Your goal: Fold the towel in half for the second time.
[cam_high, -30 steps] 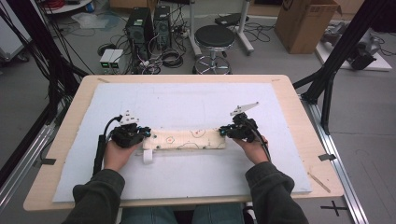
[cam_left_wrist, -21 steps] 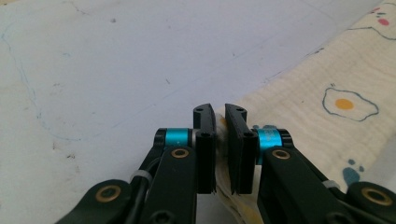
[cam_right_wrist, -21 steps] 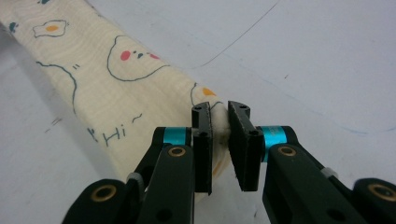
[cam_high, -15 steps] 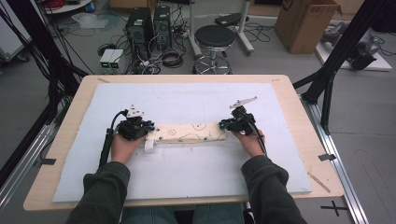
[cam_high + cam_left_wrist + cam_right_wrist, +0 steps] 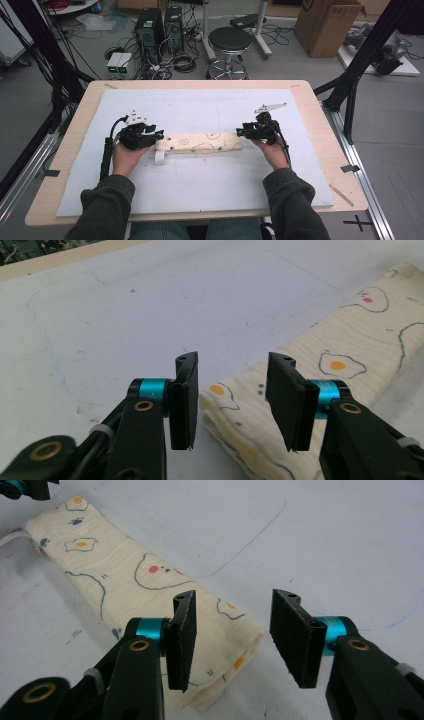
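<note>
Cloth between grippers, stool beyond table

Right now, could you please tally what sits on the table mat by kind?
Folded cloth: 1
Grippers: 2, left gripper and right gripper, both open at the cloth's ends
Total: 3

Left hand-held gripper, right hand-held gripper, jaws just opening
</note>
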The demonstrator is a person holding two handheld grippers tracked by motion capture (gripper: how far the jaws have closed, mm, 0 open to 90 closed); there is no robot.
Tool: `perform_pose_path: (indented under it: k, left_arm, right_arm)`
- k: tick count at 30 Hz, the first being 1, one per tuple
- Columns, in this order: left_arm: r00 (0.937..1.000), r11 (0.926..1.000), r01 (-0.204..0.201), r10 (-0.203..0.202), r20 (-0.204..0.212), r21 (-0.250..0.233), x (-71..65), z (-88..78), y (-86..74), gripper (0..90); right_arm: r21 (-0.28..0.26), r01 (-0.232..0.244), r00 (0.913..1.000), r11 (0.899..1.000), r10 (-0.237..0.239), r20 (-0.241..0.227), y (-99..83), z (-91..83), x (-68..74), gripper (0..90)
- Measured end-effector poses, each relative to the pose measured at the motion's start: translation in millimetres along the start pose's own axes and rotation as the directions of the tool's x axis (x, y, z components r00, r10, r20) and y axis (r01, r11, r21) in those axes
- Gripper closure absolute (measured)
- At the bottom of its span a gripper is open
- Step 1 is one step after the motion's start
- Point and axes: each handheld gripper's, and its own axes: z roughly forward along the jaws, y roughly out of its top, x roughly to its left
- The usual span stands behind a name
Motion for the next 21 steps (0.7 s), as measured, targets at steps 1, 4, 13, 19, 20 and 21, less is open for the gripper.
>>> perform_pose_path:
  k: [1, 4, 13, 19, 20, 21]
  left_arm:
    - [1.0000, 1.0000, 0.002, -0.002, 0.009, 0.000, -0.1, -1.2, 0.1, 54.9]
    - [0.9997, 1.0000, -0.001, 0.001, 0.023, -0.002, -1.3, -5.0, 0.4, 53.4]
    - [0.9979, 0.9997, -0.002, 0.004, 0.065, -0.025, -3.0, -19.3, 1.8, 50.5]
    - [0.9962, 0.9996, -0.017, 0.018, 0.085, -0.021, -7.7, -25.1, 1.0, 47.5]
    - [0.9958, 0.9996, -0.023, 0.025, 0.088, -0.017, -8.5, -26.2, 1.2, 46.8]
    - [0.9956, 0.9996, -0.022, 0.023, 0.090, -0.019, -9.4, -26.6, 1.3, 46.4]
  right_arm:
    - [-0.002, 0.007, 1.0000, 1.000, -0.007, -0.001, 0.3, -0.6, 0.9, 49.8]
    - [-0.014, 0.014, 0.9998, 1.000, -0.014, -0.011, 1.1, -2.4, 3.2, 46.4]
    - [-0.025, 0.030, 0.9994, 0.999, -0.031, -0.015, 1.9, -8.9, 8.8, 40.1]
    - [-0.041, 0.035, 0.9993, 0.999, -0.036, -0.012, -0.9, -12.9, 13.4, 36.0]
    - [-0.044, 0.039, 0.9992, 0.998, -0.039, -0.005, -1.8, -13.1, 13.8, 35.2]
    - [-0.044, 0.036, 0.9993, 0.998, -0.037, -0.007, -3.1, -13.6, 14.3, 34.7]
